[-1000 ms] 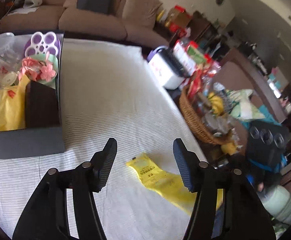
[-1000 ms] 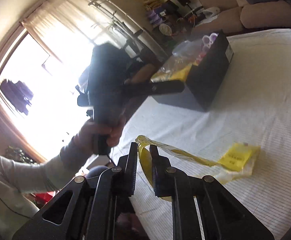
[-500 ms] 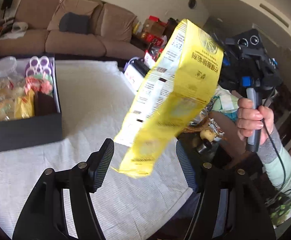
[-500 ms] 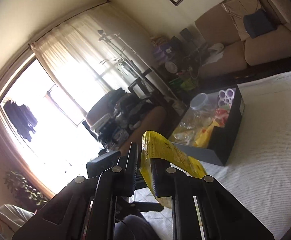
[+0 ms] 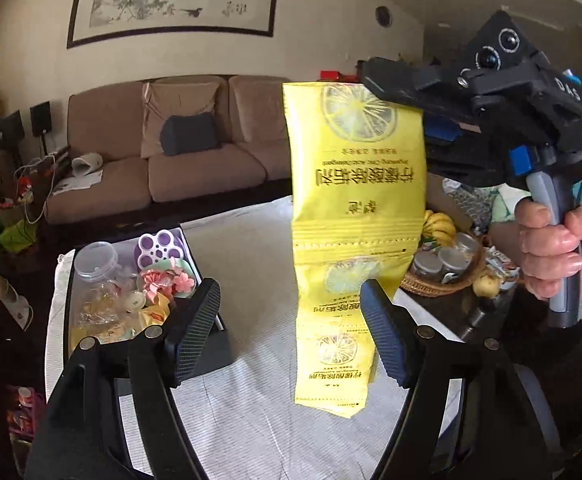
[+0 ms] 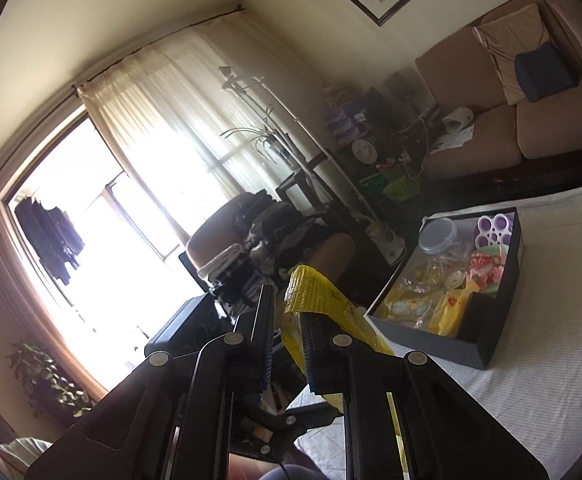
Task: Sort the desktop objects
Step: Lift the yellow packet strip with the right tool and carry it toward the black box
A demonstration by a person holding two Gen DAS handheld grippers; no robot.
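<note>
A long yellow strip of lemon-print packets (image 5: 355,208) hangs upright in the air above the white cloth. My right gripper (image 6: 289,330) is shut on its top edge (image 6: 315,292); that gripper also shows from outside in the left wrist view (image 5: 379,84). My left gripper (image 5: 289,320) is open and empty, its fingers either side of the strip's lower part without touching it. A black box (image 5: 211,356) at the left holds a clear jar, a purple tray, pink flowers and yellow packets; it also shows in the right wrist view (image 6: 487,320).
A wicker basket (image 5: 443,284) with jars and bananas stands at the table's right edge. A brown sofa (image 5: 179,160) is behind the table. The white striped cloth (image 5: 251,420) covers the table. A cluttered chair (image 6: 259,232) stands by the bright window.
My right gripper lifted the yellow strip off the cloth and raised it until it hangs straight down. My left gripper tilted upward and now frames the strip's lower part.
</note>
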